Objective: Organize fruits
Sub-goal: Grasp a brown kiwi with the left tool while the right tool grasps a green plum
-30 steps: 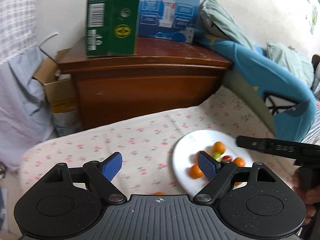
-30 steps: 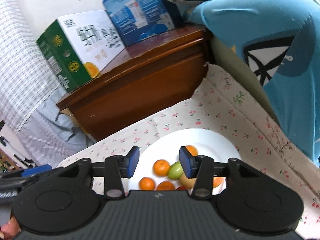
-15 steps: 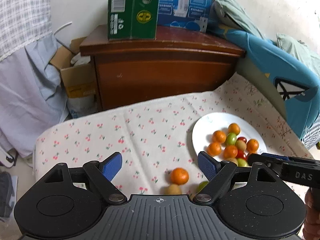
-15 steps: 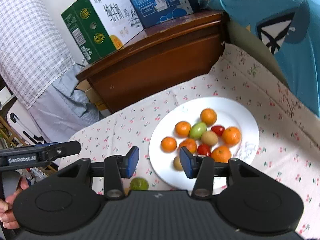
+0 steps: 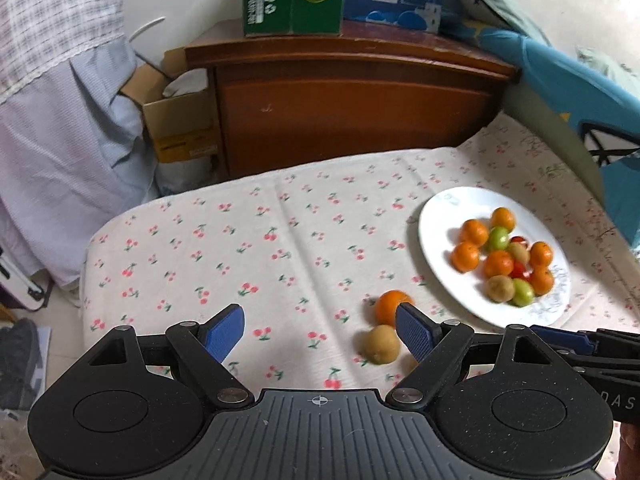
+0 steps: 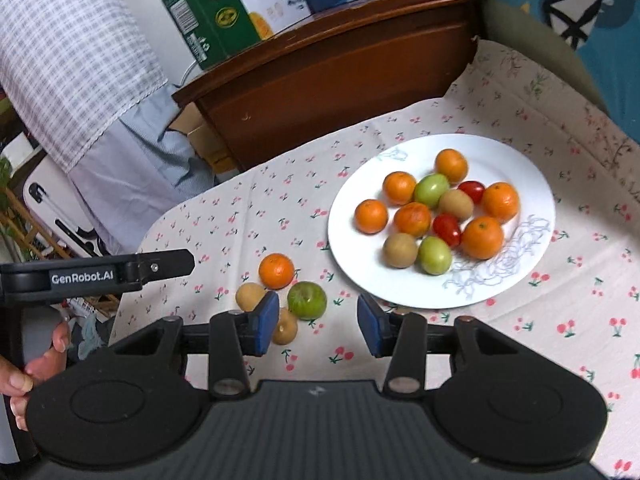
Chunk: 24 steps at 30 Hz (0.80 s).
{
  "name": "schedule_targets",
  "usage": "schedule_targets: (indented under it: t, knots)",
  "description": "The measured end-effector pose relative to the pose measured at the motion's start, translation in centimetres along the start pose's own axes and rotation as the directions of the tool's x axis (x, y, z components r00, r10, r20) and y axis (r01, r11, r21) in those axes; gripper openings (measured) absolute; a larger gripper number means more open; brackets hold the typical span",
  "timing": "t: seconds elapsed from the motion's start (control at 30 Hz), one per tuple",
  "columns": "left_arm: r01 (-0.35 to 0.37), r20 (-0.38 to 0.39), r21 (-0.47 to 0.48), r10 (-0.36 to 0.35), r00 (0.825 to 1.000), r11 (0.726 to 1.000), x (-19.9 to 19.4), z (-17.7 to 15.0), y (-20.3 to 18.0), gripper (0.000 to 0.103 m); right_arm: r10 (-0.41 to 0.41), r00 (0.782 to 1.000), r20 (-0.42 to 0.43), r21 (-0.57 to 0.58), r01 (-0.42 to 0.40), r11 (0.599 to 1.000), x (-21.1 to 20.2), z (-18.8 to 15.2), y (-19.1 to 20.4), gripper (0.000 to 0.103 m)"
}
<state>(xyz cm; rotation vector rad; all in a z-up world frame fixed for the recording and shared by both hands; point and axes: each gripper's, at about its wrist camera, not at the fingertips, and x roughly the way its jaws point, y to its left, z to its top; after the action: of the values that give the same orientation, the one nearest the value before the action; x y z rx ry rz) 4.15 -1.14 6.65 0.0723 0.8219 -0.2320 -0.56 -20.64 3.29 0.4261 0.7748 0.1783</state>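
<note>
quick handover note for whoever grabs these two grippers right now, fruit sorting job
Left gripper: open, empty, above the cloth.
Right gripper: open, empty, near the loose fruit.
White round plate on the cherry-print tablecloth holds about a dozen pieces: oranges, green and red tomatoes, brown kiwis.
Left to do, apparently: four pieces on the cloth beside the plate: loose orange, green striped tomato, two brown kiwis.

Both wrist views looked down from near above, faced the wooden cabinet (image 5: 352, 92) at 12 o'clock, shared the plate (image 6: 532, 184) and cloth-covered table (image 5: 240, 240).
</note>
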Motion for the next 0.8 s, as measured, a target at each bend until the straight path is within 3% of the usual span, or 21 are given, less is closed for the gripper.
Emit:
schedule_targets:
  t: [0.6,0.8]
  knots:
    - [-0.021,-0.058,-0.036,0.019,0.998,0.999,2.0,-0.8,0.2,0.081,0.006,1.0,-0.029,0.028,-0.005,1.0,4.6,-0.4,0.4,0.036]
    - [0.002,-0.063,-0.034,-0.004,0.998,0.999,2.3,-1.2,0.1,0.08,0.015,0.999,-0.03,0.034,-0.014,0.999,4.9,-0.1,0.4,0.028]
